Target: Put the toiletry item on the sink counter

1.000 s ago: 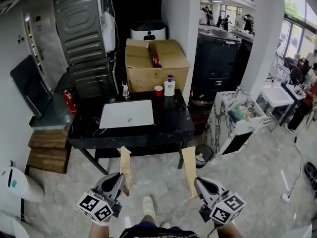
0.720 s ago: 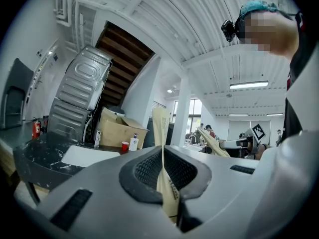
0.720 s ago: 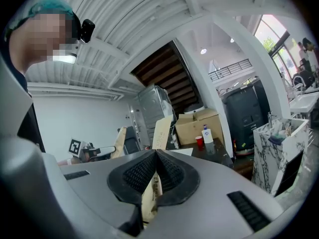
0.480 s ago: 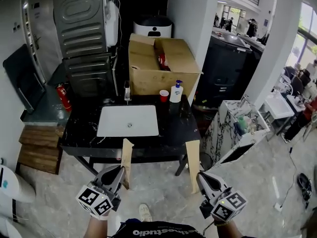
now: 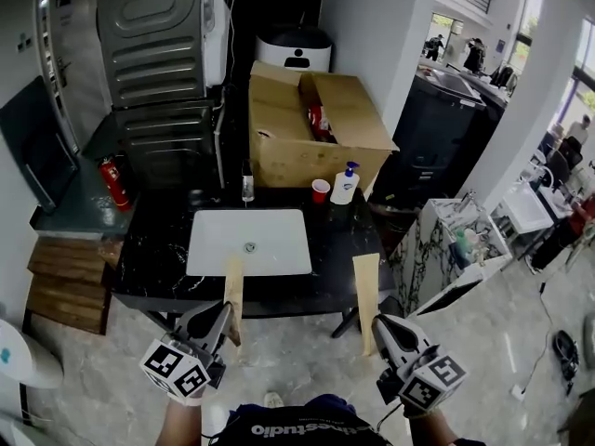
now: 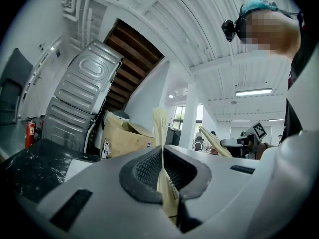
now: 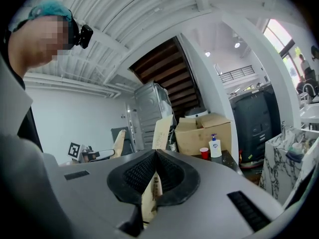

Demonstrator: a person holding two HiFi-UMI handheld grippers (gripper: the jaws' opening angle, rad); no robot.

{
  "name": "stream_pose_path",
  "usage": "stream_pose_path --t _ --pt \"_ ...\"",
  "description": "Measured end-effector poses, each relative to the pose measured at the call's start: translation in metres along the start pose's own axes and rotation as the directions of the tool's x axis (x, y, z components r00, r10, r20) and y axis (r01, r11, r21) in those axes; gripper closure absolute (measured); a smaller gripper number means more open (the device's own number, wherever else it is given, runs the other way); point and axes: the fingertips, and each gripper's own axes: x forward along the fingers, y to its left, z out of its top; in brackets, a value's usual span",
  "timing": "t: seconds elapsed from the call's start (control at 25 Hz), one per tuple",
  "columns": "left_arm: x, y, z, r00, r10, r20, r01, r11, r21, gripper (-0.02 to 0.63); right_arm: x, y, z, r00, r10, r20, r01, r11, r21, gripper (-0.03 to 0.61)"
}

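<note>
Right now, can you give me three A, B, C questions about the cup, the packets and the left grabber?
1. Where is the red cup? A on a chair; B on the counter beside the pump bottle; C on a shelf.
2. How many tan packets are carried? A none; B one; C two.
3. The left gripper is: A shut on a tan packet; B open, empty; C holding a spoon.
1 B: it stands by the bottle. 2 C: the right gripper pinches one too. 3 A: its pads press the packet.
</note>
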Motion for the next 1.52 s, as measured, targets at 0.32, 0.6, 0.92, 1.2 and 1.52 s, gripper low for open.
stream_pose_path --t 0.32,0.6,0.92,1.2,1.52 --pt "0.051 0.023 -0.02 0.999 -0.014 -0.029 0.012 0.999 -0.044 0.592 0.039 -0.04 0.003 1.0 -0.006 -0.021 0.006 1.0 0.007 0.54" --pt "0.128 0.034 -0.022 0.999 0.003 -0.046 -0.005 0.999 -0.038 0.592 0.089 -0.112 0.018 1.0 0.023 0.003 -0.023 1.0 0.017 0.54" --pt "0.238 0.043 -0.01 0.998 0.042 -0.048 -0.043 0.999 -0.011 0.592 0.141 -0.21 0.05 0.997 0.069 0.036 -0.07 0.997 0.035 0.54" --pt "0.282 0.055 -0.01 0.994 0.089 -0.063 -0.089 0.996 -0.008 0.592 0.18 -0.25 0.054 0.993 0.112 0.028 -0.113 0.992 0.057 0.54" --pt "0.298 0.088 -0.005 0.993 0.092 -0.072 -0.094 0.995 -0.029 0.592 0.214 -0.247 0.06 0.994 0.11 0.023 -0.111 0.992 0.066 0.54"
